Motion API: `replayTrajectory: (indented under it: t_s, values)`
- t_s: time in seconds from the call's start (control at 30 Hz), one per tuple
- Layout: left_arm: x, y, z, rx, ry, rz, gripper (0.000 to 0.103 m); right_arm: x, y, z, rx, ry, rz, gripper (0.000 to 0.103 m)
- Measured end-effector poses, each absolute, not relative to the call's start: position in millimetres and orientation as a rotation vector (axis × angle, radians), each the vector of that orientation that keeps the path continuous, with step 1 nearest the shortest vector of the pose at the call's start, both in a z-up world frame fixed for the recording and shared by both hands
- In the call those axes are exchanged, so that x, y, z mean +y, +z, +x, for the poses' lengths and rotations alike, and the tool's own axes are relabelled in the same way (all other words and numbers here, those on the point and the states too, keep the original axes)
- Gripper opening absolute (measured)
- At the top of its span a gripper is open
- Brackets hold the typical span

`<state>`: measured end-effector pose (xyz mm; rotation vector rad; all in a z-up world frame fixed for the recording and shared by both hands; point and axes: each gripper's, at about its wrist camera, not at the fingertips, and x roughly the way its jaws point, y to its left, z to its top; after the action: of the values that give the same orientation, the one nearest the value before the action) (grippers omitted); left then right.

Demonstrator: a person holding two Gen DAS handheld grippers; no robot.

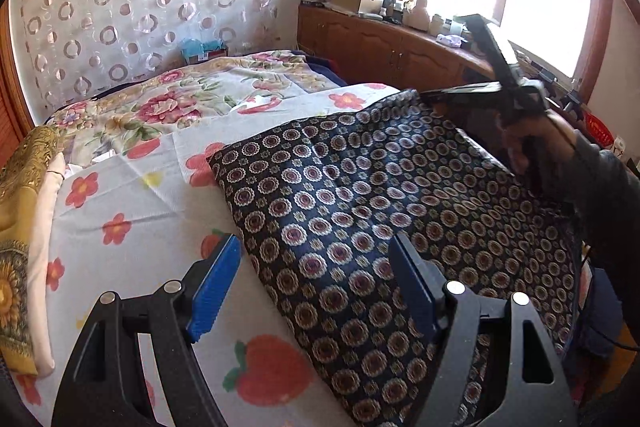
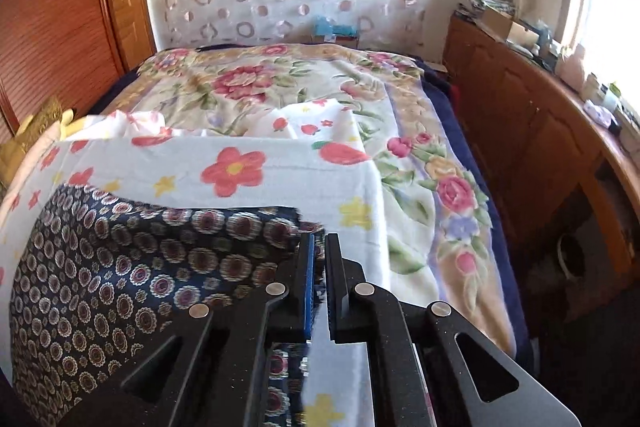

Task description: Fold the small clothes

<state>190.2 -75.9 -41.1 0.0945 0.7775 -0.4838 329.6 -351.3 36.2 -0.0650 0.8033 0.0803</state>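
A dark navy cloth with round medallion print (image 1: 380, 211) lies spread on the white flowered sheet (image 1: 132, 199) of the bed. My left gripper (image 1: 316, 267) is open, its blue pads (image 1: 214, 287) apart over the cloth's near left edge. My right gripper (image 2: 319, 259) is shut on the cloth's far right corner (image 2: 224, 231) and holds it lifted. In the left wrist view the right gripper (image 1: 430, 95) shows at the cloth's far corner, held by a hand.
A floral quilt (image 2: 280, 87) covers the far bed. Folded yellow and cream cloths (image 1: 24, 227) lie at the left edge. A wooden cabinet (image 1: 380, 47) with clutter runs under the window on the right. A wooden door (image 2: 60, 19) stands left.
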Motion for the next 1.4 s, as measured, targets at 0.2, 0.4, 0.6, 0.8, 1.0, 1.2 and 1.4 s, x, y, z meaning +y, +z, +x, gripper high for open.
replayTrajectory:
  t_s: [0.2, 0.4, 0.6, 0.8, 1.0, 1.2, 1.4]
  values:
    - [-79, -47, 222, 0.802, -0.464, 0.113, 0.077, -355, 53, 320, 0.757, 0.168, -0.053, 0.006]
    - [-72, -47, 250, 0.813, -0.426, 0.114, 0.077, -343, 38, 329, 0.769, 0.202, -0.134, 0.037]
    - [-62, -49, 268, 0.822, -0.397, 0.097, 0.077, -346, 7, 352, 0.866, 0.234, -0.154, 0.024]
    - [-64, -55, 280, 0.839, -0.397, 0.104, 0.077, -360, 3, 343, 0.813, 0.198, -0.173, 0.003]
    - [-73, -69, 282, 0.886, -0.408, 0.141, 0.077, -352, 5, 343, 0.805, 0.168, -0.166, 0.003]
    - [-74, -78, 281, 0.926, -0.408, 0.162, 0.079, -349, 29, 321, 0.779, 0.172, -0.148, 0.016]
    - [-72, -72, 273, 0.918, -0.4, 0.143, 0.079, -351, 44, 277, 0.732, 0.162, -0.142, 0.031]
